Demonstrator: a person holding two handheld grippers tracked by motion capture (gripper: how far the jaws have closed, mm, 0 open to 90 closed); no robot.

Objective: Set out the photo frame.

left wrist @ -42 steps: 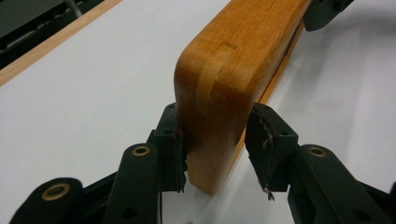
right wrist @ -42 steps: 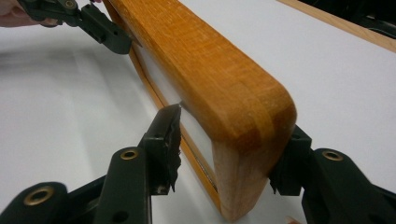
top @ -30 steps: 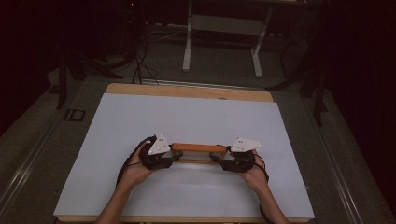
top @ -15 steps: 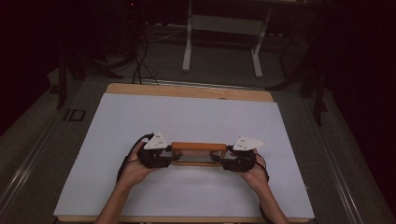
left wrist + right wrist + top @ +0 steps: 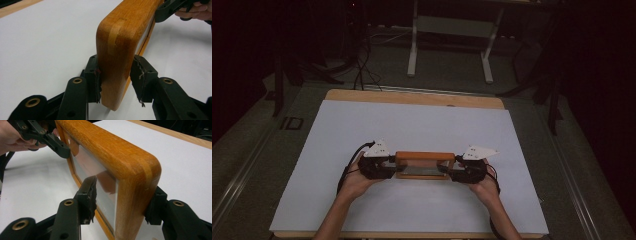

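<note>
a wooden picture frame with a glass pane stands on its long edge on the white sheet that covers the table, in the near half, about midway between the left and right edges and closer to the near edge than the far one. its long side runs parallel to the near edge.

the left gripper holds the frame's left end. in the left gripper view, the left pad sits against the wood, while the right pad stands just beside it with what looks like a thin gap, so the jaws are nipped on the frame's end or very nearly so. the pad edges look frayed. the person's left hand wraps the tool from behind.

the right gripper holds the frame's right end. in the right gripper view, one jaw lies on the glass side and the other behind the wooden rim; the back pad touches the wood, and the front one sits close to the pane, though contact there is hard to judge. the right hand grips the tool near the table's near edge.

each gripper carries a pale three-cornered plate on top. beyond the table's far edge, a metal stand and cables sit on the dark floor.
</note>
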